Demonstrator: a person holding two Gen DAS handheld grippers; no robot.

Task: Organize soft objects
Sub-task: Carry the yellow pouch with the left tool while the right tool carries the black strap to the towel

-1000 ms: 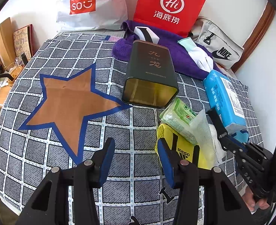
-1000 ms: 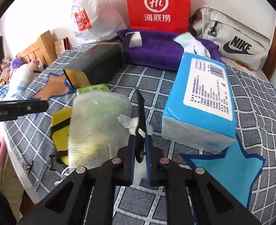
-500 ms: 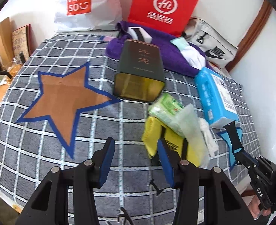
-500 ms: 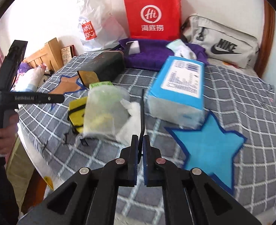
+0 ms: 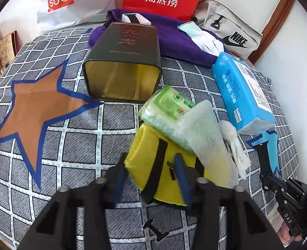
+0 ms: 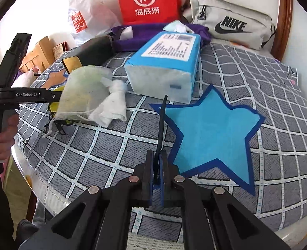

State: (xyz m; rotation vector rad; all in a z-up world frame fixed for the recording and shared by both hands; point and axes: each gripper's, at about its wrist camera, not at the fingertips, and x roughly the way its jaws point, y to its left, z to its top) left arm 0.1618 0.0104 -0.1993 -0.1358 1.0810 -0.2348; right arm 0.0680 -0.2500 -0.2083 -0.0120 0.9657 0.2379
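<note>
A yellow bag with black straps (image 5: 153,156) lies on the checked bedspread, under a green wipes pack (image 5: 166,106) and a translucent pouch (image 5: 207,137). A white cloth (image 5: 234,145) rests beside them. My left gripper (image 5: 151,177) straddles the yellow bag's near corner. Its jaws are closing and its blurred pads have not clamped the bag. My right gripper (image 6: 157,158) is shut on a thin black strip (image 6: 161,125) that sticks up over the near edge of the blue star (image 6: 211,129). The pouch (image 6: 82,91) hides the left gripper's tips in the right wrist view.
A dark tin box (image 5: 122,62) lies on its side with its mouth toward me, next to a brown star (image 5: 38,108). A blue tissue pack (image 6: 166,66) stands beyond the blue star. A purple towel (image 5: 174,39), a grey Nike bag (image 6: 230,27) and shopping bags line the wall.
My left gripper slid right and down onto the yellow bag, and its jaws narrowed. My right gripper drew back from the pile to the blue star, still holding the black strip.
</note>
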